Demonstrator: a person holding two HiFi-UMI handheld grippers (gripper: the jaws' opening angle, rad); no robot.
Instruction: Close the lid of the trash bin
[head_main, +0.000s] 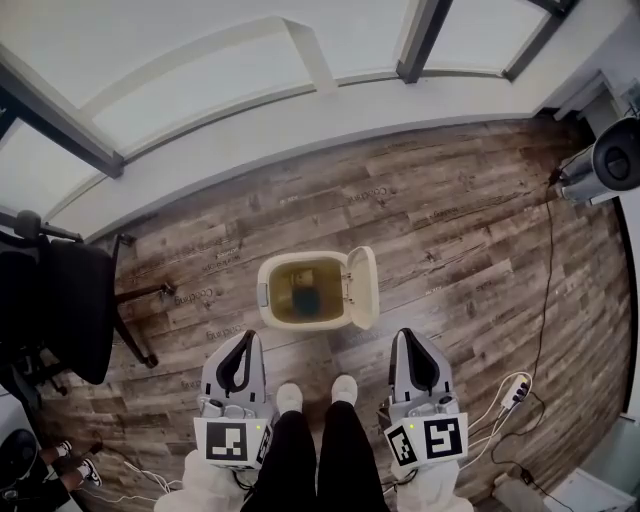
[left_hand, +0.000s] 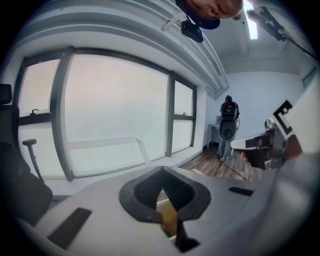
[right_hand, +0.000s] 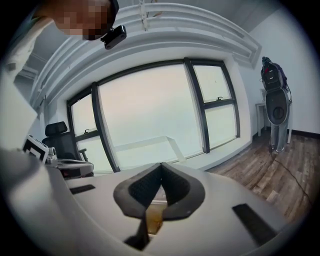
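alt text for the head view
An open cream trash bin stands on a wood floor, lid raised on the right side. Nearer the viewer, the left gripper and right gripper hang shut and empty, flanking the person's feet.

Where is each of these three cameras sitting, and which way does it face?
Head view: on the person's head, steeply down at the open trash bin; the left gripper, right gripper, legs and shoes show.
Left gripper view: on the left gripper, facing the windows past its shut jaws.
Right gripper view: on the right gripper, likewise; jaws shut.
Shared: both gripper views show the windows.
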